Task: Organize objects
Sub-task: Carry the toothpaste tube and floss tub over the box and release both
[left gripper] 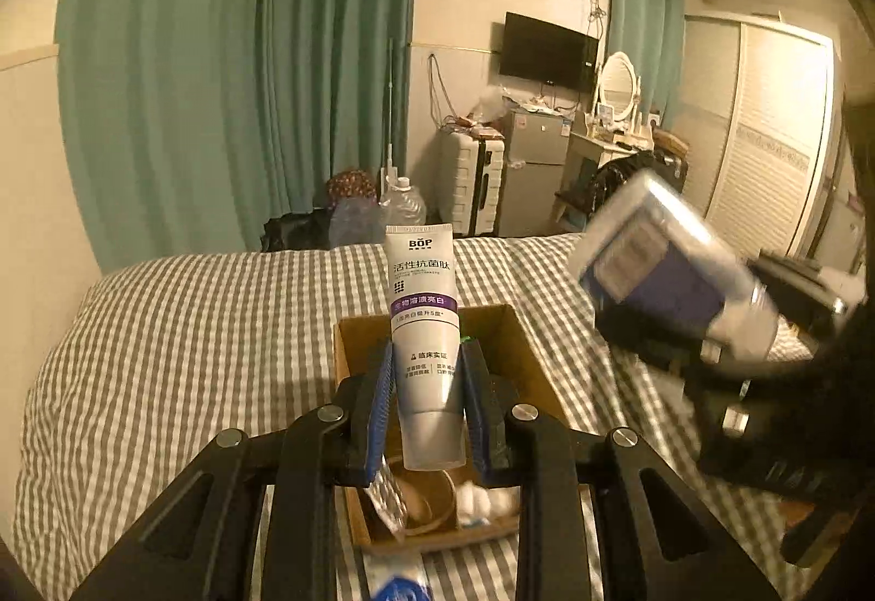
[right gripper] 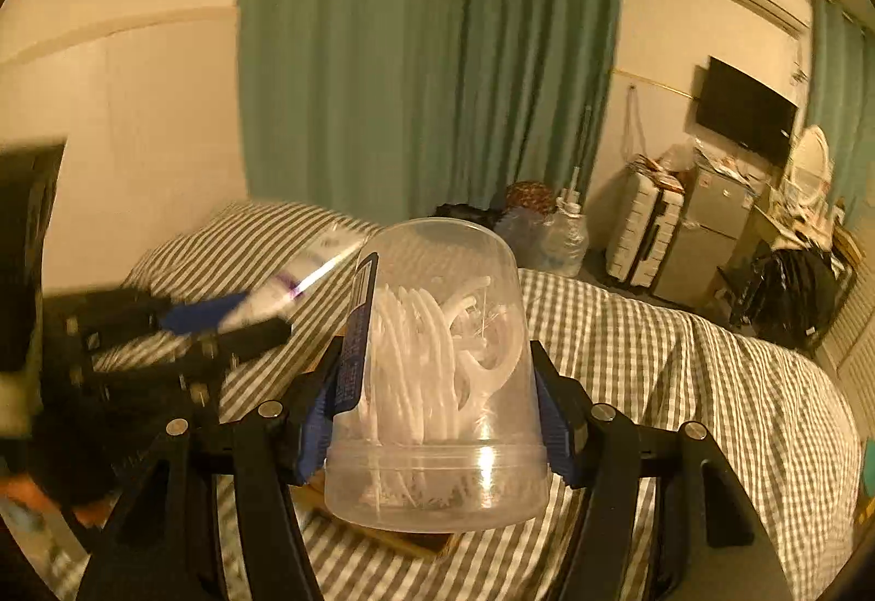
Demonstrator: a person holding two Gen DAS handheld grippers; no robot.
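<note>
My left gripper (left gripper: 426, 382) is clamped on a white toothpaste tube (left gripper: 424, 327), cap toward me, upright above the open cardboard box (left gripper: 525, 344). My right gripper (right gripper: 437, 404) is squeezing a clear plastic tub (right gripper: 437, 382) full of white floss picks (right gripper: 432, 360), held over the checked bedspread (right gripper: 683, 371). In the box below I see a blister pack (left gripper: 388, 491) and cotton balls (left gripper: 481, 500). Beyond the bed, green curtains (left gripper: 219, 81), a wall TV (left gripper: 549, 51).

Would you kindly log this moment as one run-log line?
left hand-held gripper: shut on toothpaste tube | right hand-held gripper: shut on floss-pick jar | cardboard box: on bed, below tube
</note>
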